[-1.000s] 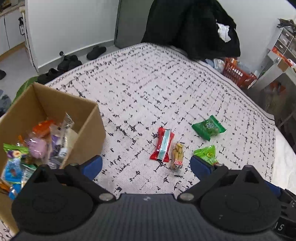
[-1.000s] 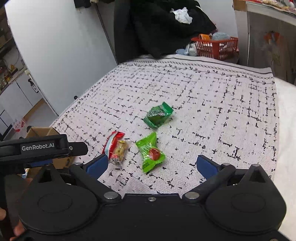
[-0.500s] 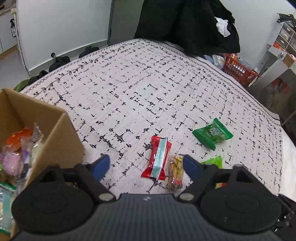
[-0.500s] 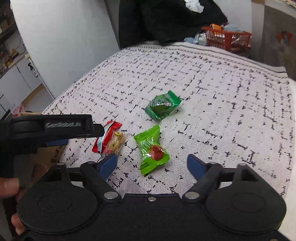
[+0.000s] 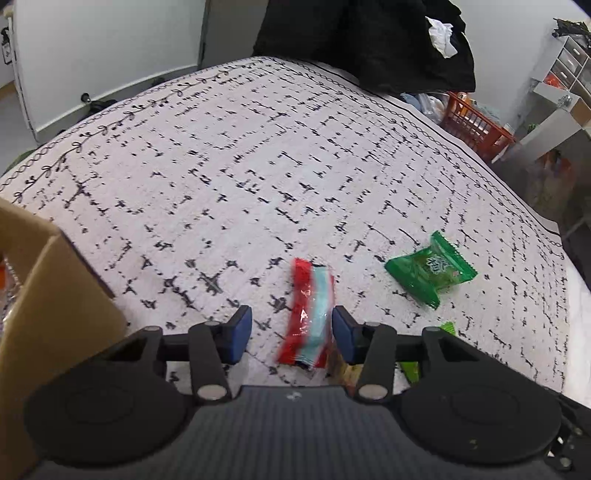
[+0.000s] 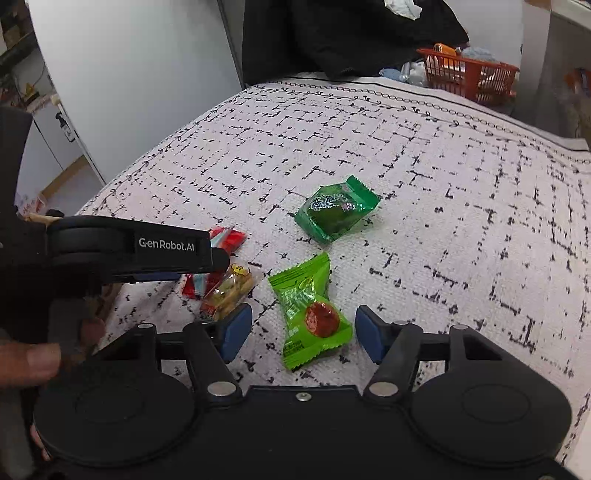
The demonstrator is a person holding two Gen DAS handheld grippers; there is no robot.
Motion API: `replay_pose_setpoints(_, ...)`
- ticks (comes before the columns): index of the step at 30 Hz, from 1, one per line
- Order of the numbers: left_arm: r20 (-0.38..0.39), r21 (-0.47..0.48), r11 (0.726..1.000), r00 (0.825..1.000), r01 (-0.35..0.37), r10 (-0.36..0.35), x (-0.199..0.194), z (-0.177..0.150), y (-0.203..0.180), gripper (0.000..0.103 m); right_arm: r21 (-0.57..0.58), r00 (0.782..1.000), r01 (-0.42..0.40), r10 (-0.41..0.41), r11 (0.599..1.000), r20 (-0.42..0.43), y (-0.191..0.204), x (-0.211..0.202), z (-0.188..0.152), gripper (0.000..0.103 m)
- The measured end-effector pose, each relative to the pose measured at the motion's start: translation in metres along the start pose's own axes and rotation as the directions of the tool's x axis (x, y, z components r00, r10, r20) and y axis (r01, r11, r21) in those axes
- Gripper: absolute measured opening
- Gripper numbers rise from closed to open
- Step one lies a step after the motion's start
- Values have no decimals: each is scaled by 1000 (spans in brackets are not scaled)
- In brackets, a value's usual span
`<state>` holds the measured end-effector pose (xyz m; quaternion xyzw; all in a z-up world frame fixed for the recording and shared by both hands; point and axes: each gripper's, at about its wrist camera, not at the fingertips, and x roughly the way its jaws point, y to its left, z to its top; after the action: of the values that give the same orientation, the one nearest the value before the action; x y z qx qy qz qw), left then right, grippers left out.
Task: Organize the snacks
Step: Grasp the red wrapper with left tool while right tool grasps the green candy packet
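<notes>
A red and light-blue snack packet [image 5: 308,314] lies on the patterned bedspread between the jaws of my left gripper [image 5: 291,334], which is open around it. A clear packet of yellow snacks [image 6: 229,291] lies beside it. A light-green packet with a red fruit picture [image 6: 310,310] lies between the jaws of my open right gripper [image 6: 301,334]. A dark-green packet [image 5: 430,269] lies farther out; it also shows in the right wrist view [image 6: 336,208]. The cardboard box [image 5: 48,291] stands at the left.
The left gripper's body [image 6: 129,247] crosses the left of the right wrist view. An orange basket [image 6: 469,75] and dark clothing [image 6: 351,33] lie beyond the bed's far edge. White shelves [image 5: 554,96] stand at the right.
My left gripper has moved right, away from the box, and down over the red packet, jaws narrowing. My right gripper has moved forward and down around the light-green packet.
</notes>
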<state>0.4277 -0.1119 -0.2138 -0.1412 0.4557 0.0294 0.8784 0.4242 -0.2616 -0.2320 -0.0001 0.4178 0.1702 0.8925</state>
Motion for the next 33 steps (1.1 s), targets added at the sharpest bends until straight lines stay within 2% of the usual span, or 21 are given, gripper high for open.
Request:
replay_pose_setpoints(5,7,11,1000,1000,5,-5,2,2,-2,47,4,1000,6,-6,1000,4,0,2,1,57)
replay_pose_setpoints(9,-1,10,1000,1000,-11,11,6,1,-1,39,-23,1000,26,-26,999,6,4,5,0,57)
replay_pose_setpoints(10,-2,19,1000,1000,-18,18,6,1,-2,36,-37,999,33,-33,999,7,6,6,-1,57)
replay_pose_setpoints(12,-11,20,1000,1000,-18,19,6,-1,-1,19,-57,999,41,-40,998,7,9,8,-1,53)
replay_pose_setpoints(15,-12,9,1000,1000,-19,19,-2,-3,0,19,-76,999,51,-51,996,0,10,8,0,33)
replay_pose_setpoints(21,12,10,1000,1000,-23,23,-26,-5,-2,19,-74,1000,23,-23,997,4,12,-2,-2,30)
replay_pose_setpoints(33,81,20,999,996,-34,32,-89,-8,-6,19,-44,993,-23,28,999,119,17,-40,8,27)
